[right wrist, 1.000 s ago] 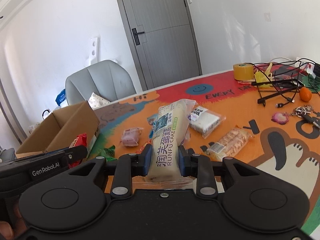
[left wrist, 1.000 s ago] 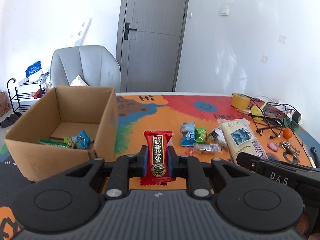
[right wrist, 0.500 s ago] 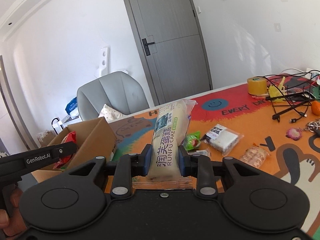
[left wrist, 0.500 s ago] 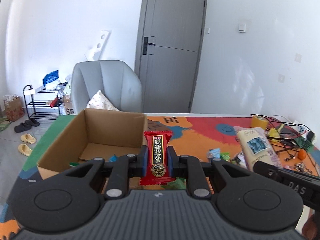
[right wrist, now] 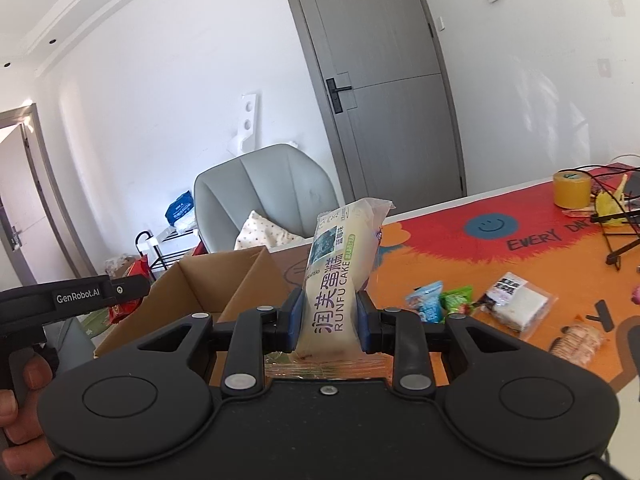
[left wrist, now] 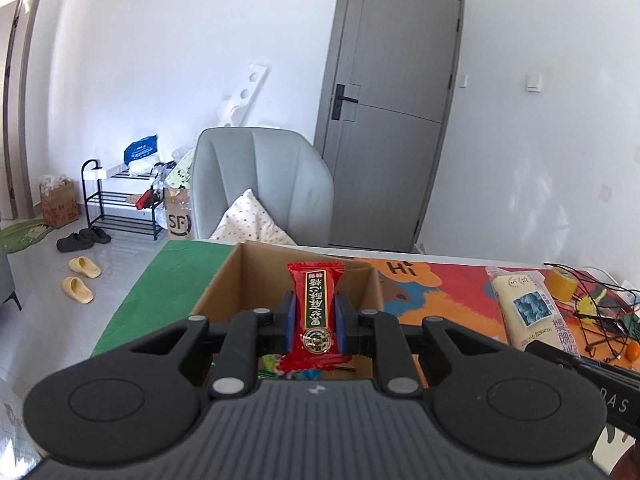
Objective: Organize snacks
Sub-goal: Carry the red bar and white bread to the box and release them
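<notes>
Left tongs (left wrist: 315,316): clamped on the red candy packet (left wrist: 316,308), which stands upright at centre frame of the left wrist view.
Cardboard box (left wrist: 248,280): open-topped, directly behind and below the red packet; a few coloured wrappers show inside at its near edge.
Left wrist view only: shoe rack (left wrist: 120,204) and yellow slippers (left wrist: 80,278) on the floor at left; green edge of the mat (left wrist: 168,276) at left of the box.
Right tongs (right wrist: 329,318): clamped on the cream cake packet (right wrist: 340,280), lettered RUNFU CAKE, held upright and leaning slightly right at centre frame of the right wrist view.
Same cake packet, left wrist view: seen at the right edge of frame, right of the box.
Left tongs, right wrist view: black body lettered GenRobot.AI at far left, with a hand (right wrist: 20,412) gripping it at lower left.
Box, right wrist view: left of centre, behind the cake packet.
Right wrist view only: loose snacks (right wrist: 440,304) on the counter (right wrist: 460,264) at right, a blue and a green sachet, a clear-wrapped white cake (right wrist: 516,306) and a biscuit pack (right wrist: 576,340).
Both views: grey chair (left wrist: 264,184), grey door (left wrist: 392,120), yellow tape roll (right wrist: 571,190) with cables at far right.
</notes>
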### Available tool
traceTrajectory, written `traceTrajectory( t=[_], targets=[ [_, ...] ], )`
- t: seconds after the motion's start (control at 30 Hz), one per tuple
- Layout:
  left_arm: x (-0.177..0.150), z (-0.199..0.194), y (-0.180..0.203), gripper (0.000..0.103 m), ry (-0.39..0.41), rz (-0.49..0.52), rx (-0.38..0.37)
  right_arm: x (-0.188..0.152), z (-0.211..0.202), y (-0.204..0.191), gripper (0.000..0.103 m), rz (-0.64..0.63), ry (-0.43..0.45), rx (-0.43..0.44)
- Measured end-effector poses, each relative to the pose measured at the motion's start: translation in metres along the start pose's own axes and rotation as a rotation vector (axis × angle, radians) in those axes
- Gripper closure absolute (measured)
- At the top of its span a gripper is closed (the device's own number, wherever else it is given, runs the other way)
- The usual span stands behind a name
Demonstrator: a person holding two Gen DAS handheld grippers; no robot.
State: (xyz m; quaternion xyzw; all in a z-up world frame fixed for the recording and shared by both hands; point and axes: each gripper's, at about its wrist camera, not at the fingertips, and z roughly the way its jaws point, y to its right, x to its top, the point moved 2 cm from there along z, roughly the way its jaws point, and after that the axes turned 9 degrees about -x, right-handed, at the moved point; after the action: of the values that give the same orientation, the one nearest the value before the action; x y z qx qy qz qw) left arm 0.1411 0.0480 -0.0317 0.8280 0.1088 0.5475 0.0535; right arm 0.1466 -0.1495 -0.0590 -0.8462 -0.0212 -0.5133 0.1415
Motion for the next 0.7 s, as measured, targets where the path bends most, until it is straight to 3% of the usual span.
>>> traceTrajectory(
  t=[0.33,0.7],
  targets=[
    [0.016,0.016,-0.037,0.084,-0.013,-0.039,0.028,0.009,0.019,-0.035,0.075,-0.023,-0.011,0.058],
    [0.016,0.037,-0.05,0.082,-0.049,-0.076,0.009,0.012,0.042,-0.07,0.075,-0.039,-0.053,0.092]
  ],
)
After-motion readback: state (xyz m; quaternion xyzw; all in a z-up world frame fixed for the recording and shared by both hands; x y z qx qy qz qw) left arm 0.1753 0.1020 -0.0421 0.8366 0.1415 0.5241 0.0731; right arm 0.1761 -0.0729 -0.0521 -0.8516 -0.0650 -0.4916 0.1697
